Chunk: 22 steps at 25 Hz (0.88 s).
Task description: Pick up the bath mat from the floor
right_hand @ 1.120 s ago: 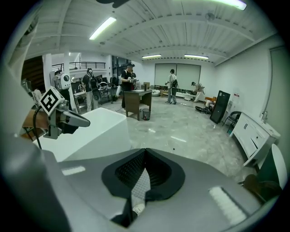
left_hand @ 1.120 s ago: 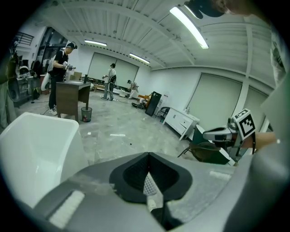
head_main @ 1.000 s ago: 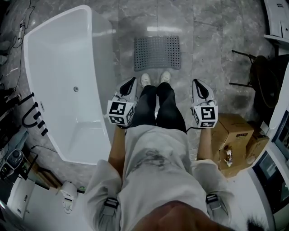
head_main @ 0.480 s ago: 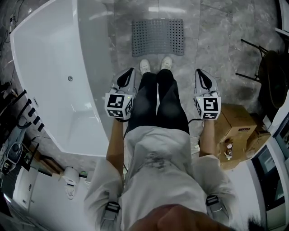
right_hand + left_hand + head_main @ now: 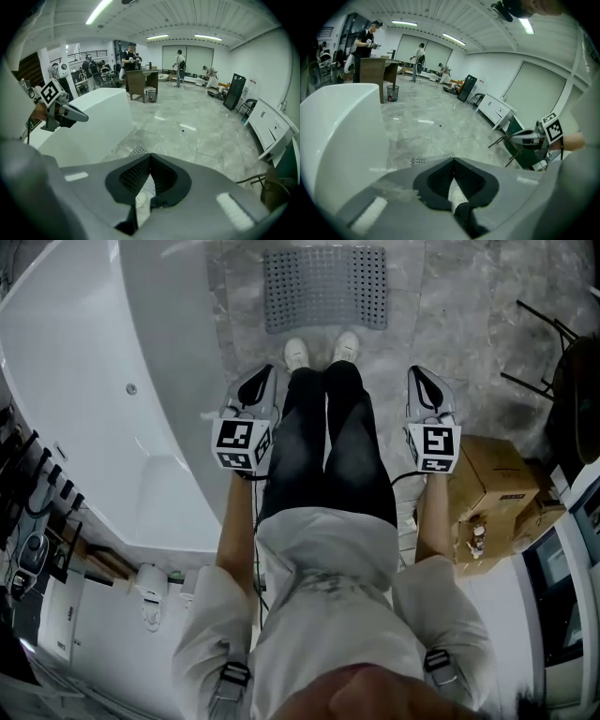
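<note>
Looking down in the head view, the grey perforated bath mat (image 5: 325,289) lies flat on the marble floor (image 5: 450,306), just ahead of the person's white shoes (image 5: 296,352). The white bathtub (image 5: 84,399) runs along its left side. The left gripper (image 5: 266,373) and right gripper (image 5: 418,373) hang outside the legs (image 5: 323,446), one per side and both angled down toward the floor. My guess is they're spread like that so each can take one end of the mat. Neither is anywhere near it yet, so the pickup hasn't really begun. A cardboard box (image 5: 492,479) sits on the floor near the right arm.

Over in the left gripper view, the jaws are pressed fully together with nothing between them. A thin strip of the mat's dotted edge peeks out just above the jaw tips, well apart from them, and the bathtub wall fills the left side. The other gripper shows off to the right.

Same deal in the right gripper view: jaws closed tight and empty, a corner of the mat visible past the tips beside the tub, and a bit of shoe below. I reckon both will need to open before they can pinch that mat's edge.
</note>
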Available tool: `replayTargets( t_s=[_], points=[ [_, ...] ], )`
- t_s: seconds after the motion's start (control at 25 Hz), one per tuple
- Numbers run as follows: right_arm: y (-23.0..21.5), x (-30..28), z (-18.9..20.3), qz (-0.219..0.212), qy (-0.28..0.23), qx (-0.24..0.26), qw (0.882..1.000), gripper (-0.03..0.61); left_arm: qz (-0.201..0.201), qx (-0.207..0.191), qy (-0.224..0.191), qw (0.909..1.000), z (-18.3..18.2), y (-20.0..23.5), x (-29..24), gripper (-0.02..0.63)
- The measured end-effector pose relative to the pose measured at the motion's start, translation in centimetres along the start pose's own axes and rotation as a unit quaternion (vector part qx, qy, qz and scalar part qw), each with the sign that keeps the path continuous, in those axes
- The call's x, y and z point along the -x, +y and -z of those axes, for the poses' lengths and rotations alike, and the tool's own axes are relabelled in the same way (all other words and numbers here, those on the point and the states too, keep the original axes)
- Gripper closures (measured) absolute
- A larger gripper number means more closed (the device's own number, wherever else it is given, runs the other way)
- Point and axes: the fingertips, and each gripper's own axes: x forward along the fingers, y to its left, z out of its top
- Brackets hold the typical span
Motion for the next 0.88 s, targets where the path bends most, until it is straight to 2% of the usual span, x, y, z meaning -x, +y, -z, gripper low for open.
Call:
replayTargets(
  t_s=[0.36,0.72,0.88],
  points=[
    [-0.8,-5.4,5.6,-0.005,0.026,-0.004,1.000,0.577,0.007,-0.015,0.060,0.9981,5.8,1.6,-6.3,0.586],
    [-1.6,-10.9,9.4,-0.009,0.047,-0.006,0.999,0.575,-0.014,0.001,0.085,0.9963,9.6,5.0,-11.0,0.577],
    [-1.9,-13.1,10.9,-0.011,0.056,-0.003,0.998,0.554,-0.020,0.005,0.091,0.9956,11.1,6.3,-12.9,0.563]
  ],
)
